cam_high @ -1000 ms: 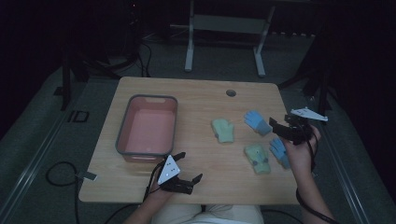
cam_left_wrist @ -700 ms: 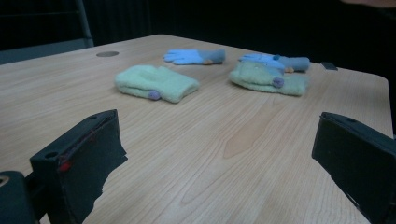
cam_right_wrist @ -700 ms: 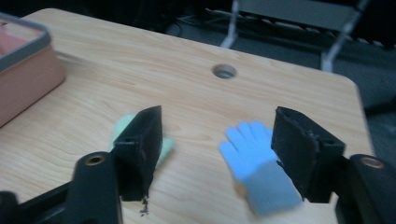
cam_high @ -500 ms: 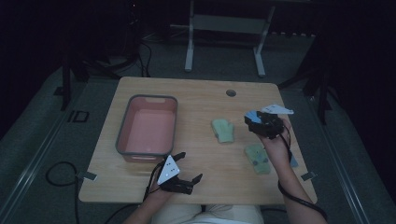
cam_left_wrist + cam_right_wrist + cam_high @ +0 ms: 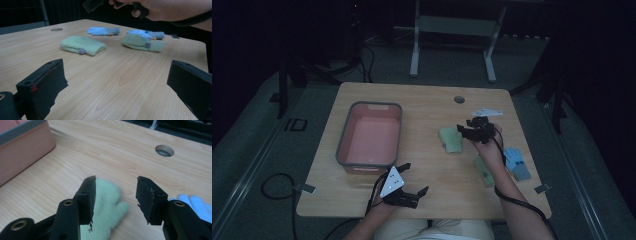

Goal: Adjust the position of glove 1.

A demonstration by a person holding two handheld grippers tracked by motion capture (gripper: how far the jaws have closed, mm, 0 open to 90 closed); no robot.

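Four small knitted pieces are lying on the right half of the wooden table point(image 5: 422, 115), and none of them is sitting in the pink bin point(image 5: 369, 135) yet, so by my reading the sorting job is only beginning. From the high view the bin is showing a bare floor. Everything is left to do: picking up each mitten and glove and carrying it across to the bin, if that is indeed where they are going.

Right now the right gripper point(image 5: 466, 131) is hanging just over the nearer green mitten point(image 5: 451, 139), and its jaws have just been closing; they are standing about half apart. In the right gripper view the mitten point(image 5: 107, 205) is showing below and between the jaws, beside the left pad, but the pads are not pressing on it, so nothing is being held. A blue glove point(image 5: 197, 206) is peeking in just past the right jaw.

Meanwhile the left gripper point(image 5: 409, 186) is resting near the front edge of the table, jaws wide and empty.

The green mitten point(image 5: 83, 45) is looking soft, fuzzy and flat, pale green with a small purple dot near its cuff (it should squash easily under the pads). A second green mitten point(image 5: 142, 42) and another blue glove point(image 5: 103, 30) are lying farther off.
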